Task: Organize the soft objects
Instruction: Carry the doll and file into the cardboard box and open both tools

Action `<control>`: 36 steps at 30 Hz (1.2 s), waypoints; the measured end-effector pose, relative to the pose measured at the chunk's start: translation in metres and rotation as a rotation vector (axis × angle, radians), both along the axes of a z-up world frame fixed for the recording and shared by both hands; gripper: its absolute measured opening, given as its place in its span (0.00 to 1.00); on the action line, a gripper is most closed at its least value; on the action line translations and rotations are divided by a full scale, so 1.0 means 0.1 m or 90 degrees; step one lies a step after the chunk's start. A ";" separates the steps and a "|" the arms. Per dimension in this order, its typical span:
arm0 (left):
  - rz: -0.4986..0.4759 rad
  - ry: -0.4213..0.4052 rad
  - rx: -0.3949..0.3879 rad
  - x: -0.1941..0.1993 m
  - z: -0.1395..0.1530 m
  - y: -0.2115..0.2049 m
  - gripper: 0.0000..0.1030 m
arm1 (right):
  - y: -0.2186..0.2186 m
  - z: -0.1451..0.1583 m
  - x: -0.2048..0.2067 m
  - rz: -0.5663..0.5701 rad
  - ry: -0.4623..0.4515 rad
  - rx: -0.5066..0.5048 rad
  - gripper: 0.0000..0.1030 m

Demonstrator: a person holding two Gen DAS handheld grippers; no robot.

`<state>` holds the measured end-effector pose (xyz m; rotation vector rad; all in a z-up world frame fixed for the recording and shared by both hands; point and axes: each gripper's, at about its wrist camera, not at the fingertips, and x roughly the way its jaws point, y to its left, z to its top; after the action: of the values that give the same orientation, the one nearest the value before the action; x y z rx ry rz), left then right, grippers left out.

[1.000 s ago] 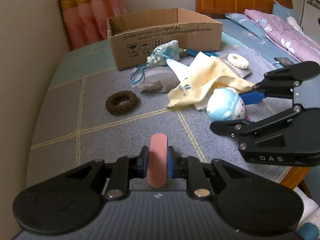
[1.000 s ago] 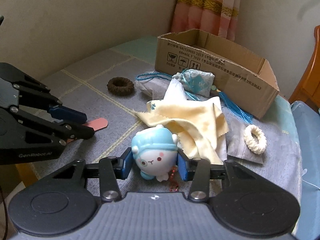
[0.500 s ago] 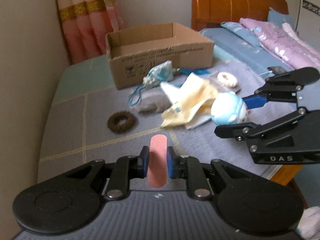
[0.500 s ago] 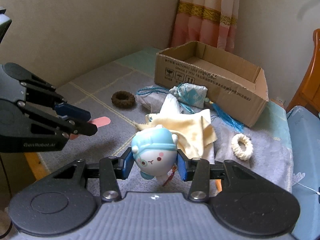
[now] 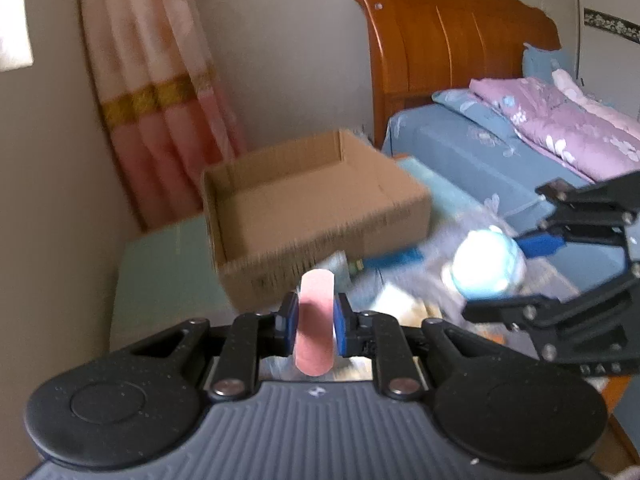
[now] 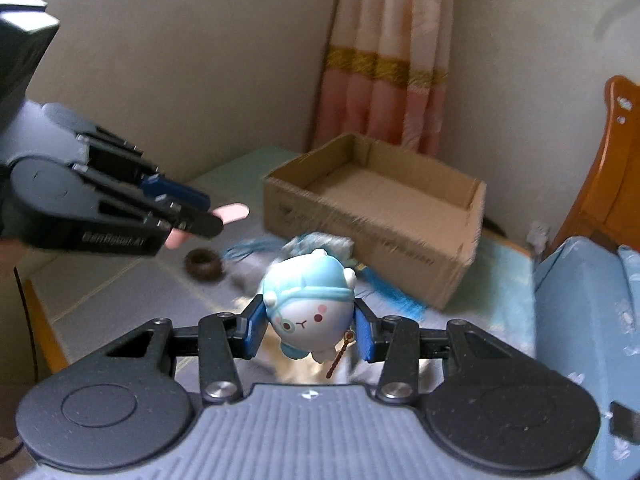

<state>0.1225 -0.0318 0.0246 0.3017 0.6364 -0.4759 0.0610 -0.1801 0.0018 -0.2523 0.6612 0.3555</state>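
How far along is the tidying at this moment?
Nothing done: the cardboard box looks empty. In hand: left gripper clamps a pink strip; right gripper clamps a blue plush toy. Left on the table: brown ring, tasselled pouch.

You are in a home bedroom. A carved wooden headboard (image 5: 448,44) stands against a plain cream wall, and beside it a bed carries a blue floral sheet (image 5: 472,148) and a folded lilac quilt (image 5: 560,116) with white flowers. A pink curtain (image 5: 160,92) with a gold band hangs in the corner. In front of you is a low surface covered with a grey checked cloth (image 6: 104,284), and an open cardboard box (image 6: 384,204) sits near its far edge, close to the curtain.
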 end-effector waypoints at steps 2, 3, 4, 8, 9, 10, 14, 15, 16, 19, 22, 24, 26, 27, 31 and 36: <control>-0.004 -0.009 0.002 0.17 0.05 -0.07 0.16 | -0.06 0.04 0.08 -0.010 -0.007 -0.002 0.48; -0.003 -0.011 0.001 0.26 0.08 -0.10 0.16 | -0.08 0.06 0.13 -0.014 -0.011 -0.003 0.48; -0.004 -0.010 0.000 0.35 0.09 -0.12 0.16 | -0.10 0.08 0.18 -0.016 -0.014 -0.004 0.48; -0.004 -0.011 0.003 0.73 0.12 -0.24 0.17 | -0.20 0.16 0.40 -0.029 -0.031 -0.003 0.48; 0.000 -0.012 0.002 0.82 0.12 -0.26 0.17 | -0.23 0.18 0.46 -0.034 -0.034 -0.002 0.48; 0.001 -0.012 0.000 0.89 0.12 -0.27 0.17 | -0.26 0.19 0.52 -0.038 -0.036 0.000 0.48; 0.035 -0.046 -0.024 1.19 0.04 -0.27 0.40 | -0.34 0.21 0.70 -0.048 -0.037 0.009 0.48; 0.046 -0.051 -0.033 1.23 0.02 -0.25 0.65 | -0.35 0.21 0.75 -0.051 -0.038 0.008 0.48; 0.063 -0.054 -0.039 1.25 0.01 -0.22 0.83 | -0.35 0.21 0.77 -0.053 -0.040 0.008 0.48; 0.083 -0.056 -0.062 1.15 0.00 -0.13 0.90 | -0.36 0.20 0.83 -0.056 -0.039 0.006 0.48; 0.082 -0.030 -0.065 0.97 0.02 -0.05 0.96 | -0.36 0.20 0.90 -0.058 -0.036 0.002 0.48; 0.086 -0.033 -0.054 0.80 0.03 -0.01 0.98 | -0.34 0.19 0.96 -0.060 -0.031 -0.002 0.48; 0.089 -0.033 -0.041 0.64 0.03 0.01 0.98 | -0.33 0.19 1.02 -0.062 -0.025 -0.004 0.48; 0.091 -0.032 -0.034 0.55 0.03 0.02 0.99 | -0.33 0.20 1.06 -0.064 -0.023 -0.004 0.48; 0.122 -0.039 -0.020 0.23 -0.02 0.09 0.99 | -0.30 0.23 1.23 -0.070 -0.010 -0.003 0.48; 0.151 -0.039 -0.003 -0.03 -0.11 0.17 0.99 | -0.24 0.27 1.61 -0.078 0.022 0.001 0.48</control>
<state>0.1190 -0.0149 0.0137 0.2316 0.6032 -0.2405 0.2219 -0.2045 0.0284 -0.2030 0.7076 0.2429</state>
